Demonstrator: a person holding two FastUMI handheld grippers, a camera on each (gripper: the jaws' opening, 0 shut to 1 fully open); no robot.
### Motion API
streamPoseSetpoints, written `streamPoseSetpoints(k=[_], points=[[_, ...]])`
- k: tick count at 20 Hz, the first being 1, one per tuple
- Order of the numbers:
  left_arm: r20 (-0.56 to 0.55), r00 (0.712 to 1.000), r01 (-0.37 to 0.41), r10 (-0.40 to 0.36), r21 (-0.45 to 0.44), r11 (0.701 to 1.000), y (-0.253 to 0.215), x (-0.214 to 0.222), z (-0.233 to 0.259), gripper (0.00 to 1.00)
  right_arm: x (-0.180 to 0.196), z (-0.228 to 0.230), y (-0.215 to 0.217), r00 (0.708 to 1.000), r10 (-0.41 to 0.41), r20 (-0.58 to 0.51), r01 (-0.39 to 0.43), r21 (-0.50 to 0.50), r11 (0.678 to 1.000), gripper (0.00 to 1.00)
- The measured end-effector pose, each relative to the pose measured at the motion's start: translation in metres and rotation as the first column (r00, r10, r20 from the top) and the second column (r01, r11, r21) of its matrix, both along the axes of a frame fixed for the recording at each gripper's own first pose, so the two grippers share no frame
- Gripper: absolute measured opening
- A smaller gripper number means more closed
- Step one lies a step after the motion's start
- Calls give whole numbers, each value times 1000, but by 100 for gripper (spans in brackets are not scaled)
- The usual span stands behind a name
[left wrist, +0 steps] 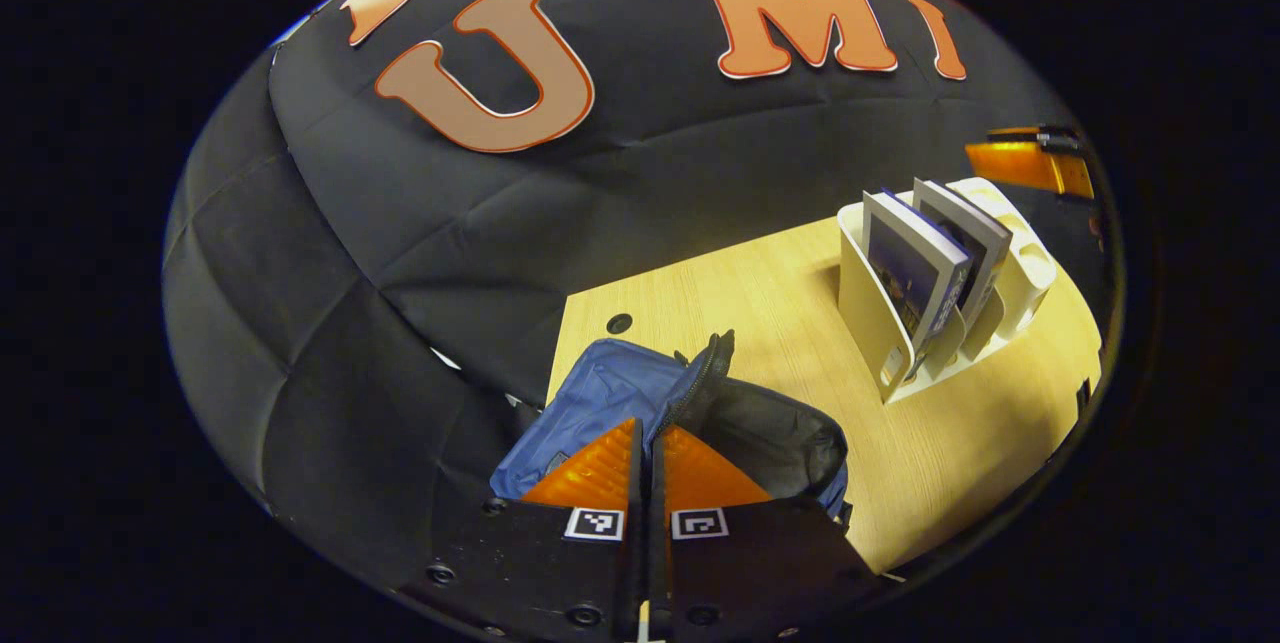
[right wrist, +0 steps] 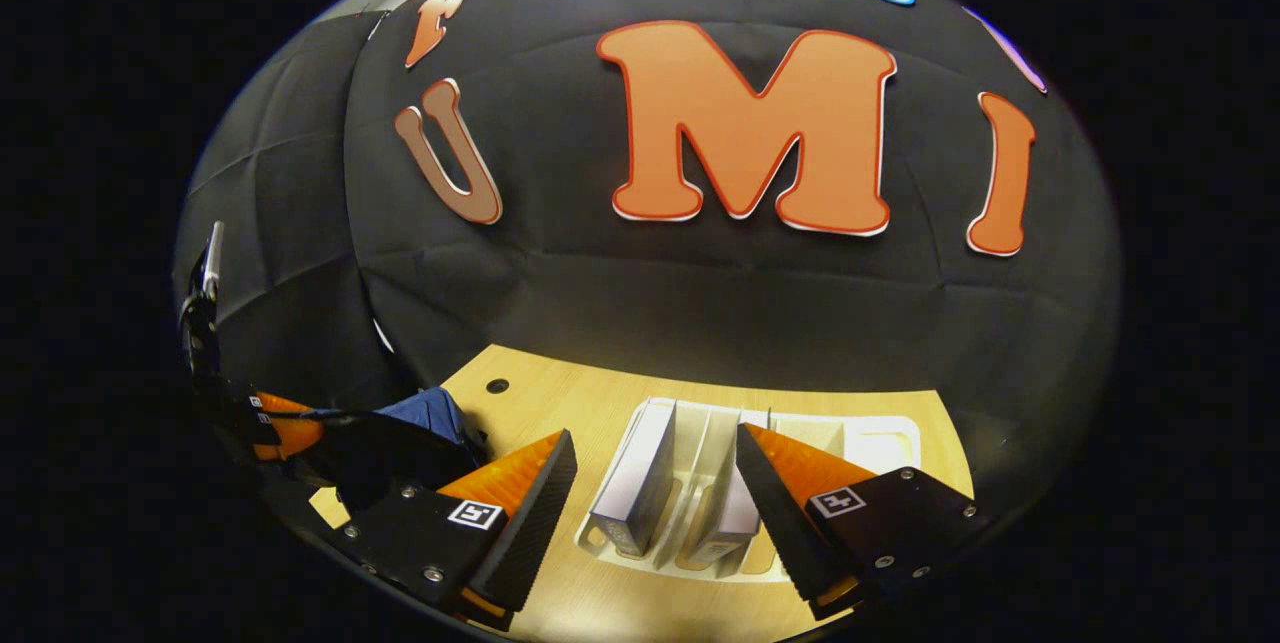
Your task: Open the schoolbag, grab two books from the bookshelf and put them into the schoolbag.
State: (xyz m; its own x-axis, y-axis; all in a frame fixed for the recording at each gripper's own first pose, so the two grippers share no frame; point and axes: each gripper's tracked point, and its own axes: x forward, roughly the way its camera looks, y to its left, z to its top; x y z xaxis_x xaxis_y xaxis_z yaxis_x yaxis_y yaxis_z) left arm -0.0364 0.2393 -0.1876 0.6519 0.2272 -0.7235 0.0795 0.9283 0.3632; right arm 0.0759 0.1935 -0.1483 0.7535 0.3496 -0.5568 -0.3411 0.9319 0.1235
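Landmark: the white bookshelf (right wrist: 760, 483), which stands on the wooden counter (left wrist: 760, 303).
Books: two books stand upright in the bookshelf, in neighbouring slots; in the right gripper view one (right wrist: 638, 483) is on the left and the other (right wrist: 722, 513) just beside it on the right.
Schoolbag: the blue schoolbag (left wrist: 620, 393) lies on the counter well apart from the bookshelf, close to the counter's edge by the black wall. Its zipper is already undone and the dark inside shows.
Left tool: the left tool (left wrist: 648, 468) is narrow, its two fingers nearly touching. It sits at the schoolbag's open edge, at the zipper; I cannot tell if cloth is really pinched between the fingers.
Right tool: the right tool (right wrist: 655, 513) is wide and holds nothing. It hangs above the bookshelf, with both books between its fingers.
Step in hand: I judge that the opening is done and the first book is about to be taken.
Risk, two books at once: the wide tool spans both books, so closing as it is may squeeze both, or catch a divider of the bookshelf.
Risk, tipping: the bookshelf looks light; a pull not straight up may drag or tip it.
Risk, bag mouth: if the left tool lets the edge go, the soft mouth may fall closed and block the book.
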Motion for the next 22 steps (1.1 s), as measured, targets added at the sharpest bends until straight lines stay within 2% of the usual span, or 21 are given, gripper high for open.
streamPoseSetpoints(k=[4,7,11,13,15,17,18,20,22], points=[[9,1000,23,-22,-68,997,4,19,7,3,10,-36,14,992,-14,-123,8,-45,999,95],[15,999,47,-46,-105,993,1,29,9,3,17,-55,24,975,-24,-222,9,-70,998,95],[27,997,81,-79,-137,987,1,38,6,3,24,-92,33,930,-74,-360,35,-114,993,95],[32,996,89,-85,-155,984,4,38,3,3,31,-105,38,914,-85,-398,35,-132,991,96],[37,995,97,-92,-172,980,6,40,1,4,39,-112,38,902,-95,-420,24,-172,985,93],[40,994,103,-97,-192,976,6,41,-1,3,38,-120,39,874,-112,-473,19,-196,980,80],[44,994,105,-98,-202,974,8,40,-2,3,38,-127,39,857,-118,-502,16,-202,979,58],[49,994,105,-96,-219,970,10,41,-4,3,40,-136,32,835,-144,-530,12,-244,970,51],[49,995,99,-90,-235,967,13,39,-7,4,40,-135,26,822,-162,-546,6,-275,961,39]])
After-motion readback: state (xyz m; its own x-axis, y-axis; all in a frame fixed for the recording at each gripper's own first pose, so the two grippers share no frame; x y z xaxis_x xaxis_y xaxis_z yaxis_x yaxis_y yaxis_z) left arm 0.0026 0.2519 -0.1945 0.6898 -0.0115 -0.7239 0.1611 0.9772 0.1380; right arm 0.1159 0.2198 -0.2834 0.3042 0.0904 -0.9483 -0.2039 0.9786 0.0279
